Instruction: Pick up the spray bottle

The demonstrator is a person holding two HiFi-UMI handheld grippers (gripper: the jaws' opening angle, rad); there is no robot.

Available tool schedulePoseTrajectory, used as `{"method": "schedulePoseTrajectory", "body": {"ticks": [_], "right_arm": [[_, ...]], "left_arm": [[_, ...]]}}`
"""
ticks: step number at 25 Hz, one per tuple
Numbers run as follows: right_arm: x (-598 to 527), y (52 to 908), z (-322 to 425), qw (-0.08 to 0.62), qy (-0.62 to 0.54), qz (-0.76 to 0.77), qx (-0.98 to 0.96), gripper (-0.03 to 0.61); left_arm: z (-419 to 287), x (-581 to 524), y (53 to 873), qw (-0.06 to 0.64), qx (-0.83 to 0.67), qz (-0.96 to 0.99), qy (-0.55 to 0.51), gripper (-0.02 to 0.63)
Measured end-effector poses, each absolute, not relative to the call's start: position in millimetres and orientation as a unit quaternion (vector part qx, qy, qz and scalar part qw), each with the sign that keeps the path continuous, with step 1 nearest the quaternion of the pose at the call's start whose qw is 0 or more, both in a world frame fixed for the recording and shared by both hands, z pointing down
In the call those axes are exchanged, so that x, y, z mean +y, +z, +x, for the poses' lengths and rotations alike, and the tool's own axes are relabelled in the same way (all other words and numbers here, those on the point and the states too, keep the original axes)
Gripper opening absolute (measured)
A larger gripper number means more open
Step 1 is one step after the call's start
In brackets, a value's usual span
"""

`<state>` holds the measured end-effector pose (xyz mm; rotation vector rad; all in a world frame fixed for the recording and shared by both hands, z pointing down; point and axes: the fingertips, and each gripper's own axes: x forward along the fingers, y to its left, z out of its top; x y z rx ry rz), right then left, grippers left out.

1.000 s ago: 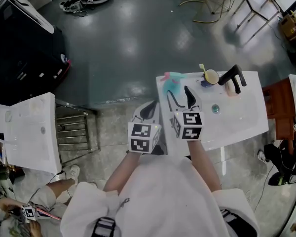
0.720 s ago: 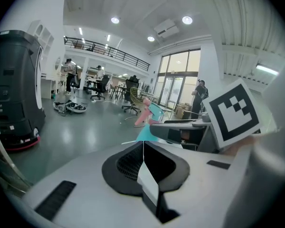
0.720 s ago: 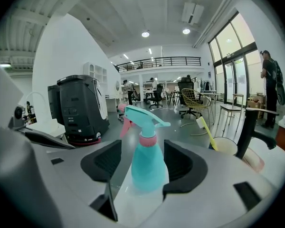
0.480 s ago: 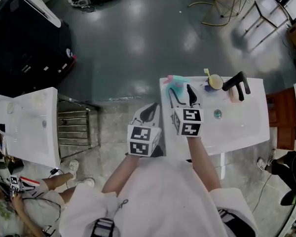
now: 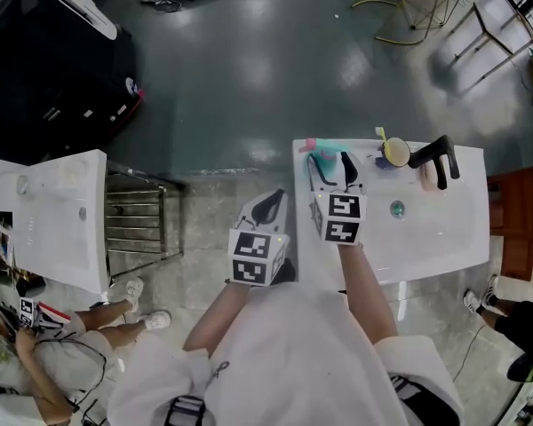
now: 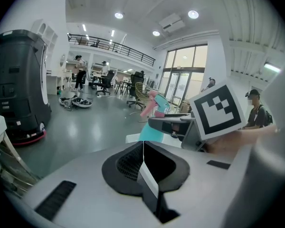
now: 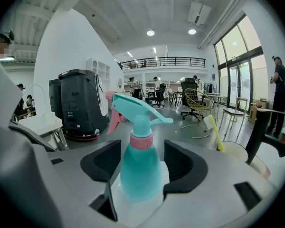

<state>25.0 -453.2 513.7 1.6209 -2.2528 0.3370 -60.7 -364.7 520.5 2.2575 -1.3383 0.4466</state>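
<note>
R gripper: jaws are held wide apart, w/ the spray bottle standing upright btw. them. The teal body is framed by both pads. A thin gap seems to be left on each side, so no squeeze is judged yet. L gripper: jaws are pressed together, nothing is held, and it is kept off to the side, over the floor beside the sink.

The bottle is seen at the back left corner of the white sink, on the rim, close to the edge. Its pink trigger is pointed toward the left jaw's side.

Risks, as judged:
- The body is rounded and smooth. If the jaws are closed too high, near the pink collar, the bottle could be squeezed out or tilted.
- If one pad arrives first, the bottle could be pushed over, and the floor is just past the corner.
- The trigger may be caught by a jaw if the gripper is twisted.

Nearby: a cup w/ a yellow toothbrush and the black tap are set to the right along the back rim, well apart from the bottle. Nothing is found blocking the grasp. Further off, a metal rack and a black machine are seen.
</note>
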Motion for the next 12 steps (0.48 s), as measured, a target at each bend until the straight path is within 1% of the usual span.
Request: {"method": "schedulePoseTrajectory", "body": {"ticks": [12], "right_arm": [[-473,519,20,0.169,0.117,0.567,-0.797,0.273]], "left_arm": [[-76,-373,523,0.237,-0.505,0.812,0.173,0.028]]}}
